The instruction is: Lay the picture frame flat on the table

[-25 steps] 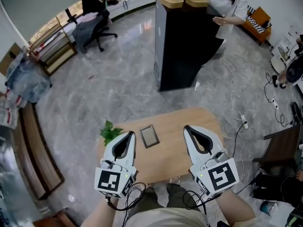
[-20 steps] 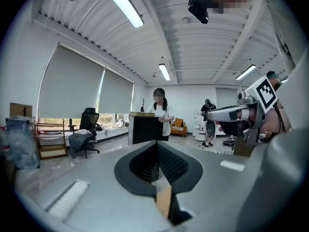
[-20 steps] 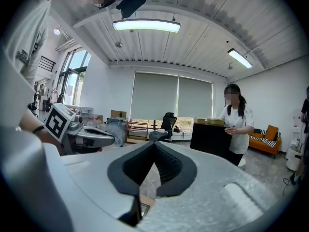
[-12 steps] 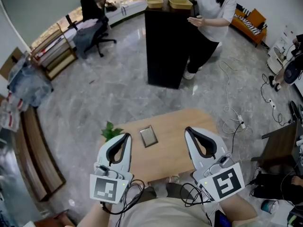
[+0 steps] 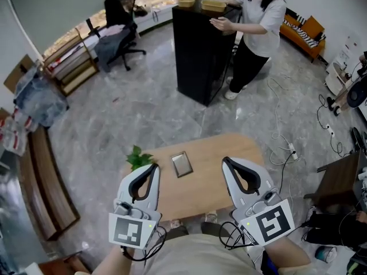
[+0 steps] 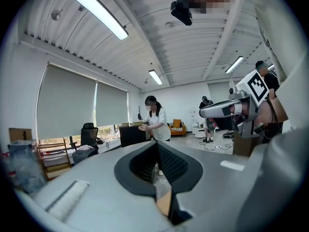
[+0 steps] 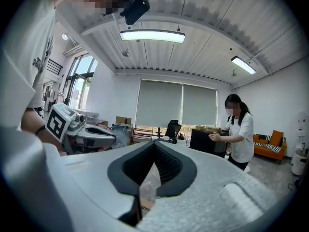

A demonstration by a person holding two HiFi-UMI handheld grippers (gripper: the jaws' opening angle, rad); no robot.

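Observation:
A small picture frame [image 5: 181,164] with a dark rim lies flat on the wooden table [image 5: 229,149], near its middle. My left gripper [image 5: 153,167] hovers over the table's near left part, just left of the frame and apart from it. My right gripper [image 5: 226,161] is held over the near right part, farther from the frame. Both are shut with nothing between the jaws. The left gripper view looks along its shut jaws [image 6: 157,144] out into the room, and the right gripper view does the same [image 7: 154,143]; the frame shows in neither.
A green plant [image 5: 137,157] sticks up at the table's left edge. A person [image 5: 258,27] stands beyond at a tall black cabinet [image 5: 200,44] holding trays. An office chair [image 5: 119,13] stands far left; cables [image 5: 287,145] lie on the floor to the right.
The head view has shifted, so the cabinet and the person beside it sit farther off and more in sight. Both grippers stayed shut and drew slightly nearer to me. The frame has not moved.

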